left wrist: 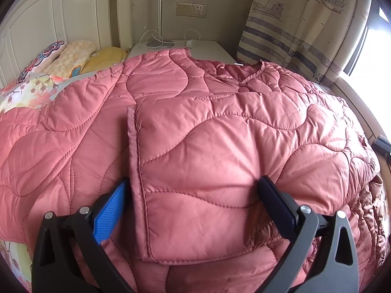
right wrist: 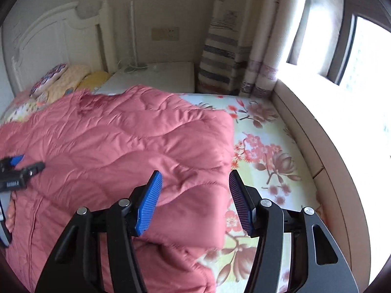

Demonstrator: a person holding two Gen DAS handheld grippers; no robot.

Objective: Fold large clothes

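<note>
A large pink quilted jacket [left wrist: 195, 122] lies spread over the bed, its collar and a snap button toward the far side. My left gripper [left wrist: 194, 190] stands open and wide. Its fingertips [left wrist: 266, 190] rest down on the padded cloth, with a folded front panel bulging between them. In the right wrist view the jacket [right wrist: 122, 146] fills the left half and its right edge lies on the sheet. My right gripper [right wrist: 195, 178] hovers open above that edge, pads clear of the cloth. The left gripper [right wrist: 28, 162] shows at the far left on the jacket.
A floral bed sheet [right wrist: 264, 146] lies bare to the right of the jacket. Pillows [left wrist: 73, 56] sit against the white headboard [left wrist: 48, 12]. Behind stands a white nightstand [right wrist: 158, 75] with cables. A curtain [left wrist: 293, 24] and a raised ledge [right wrist: 305, 131] border the bed's right side.
</note>
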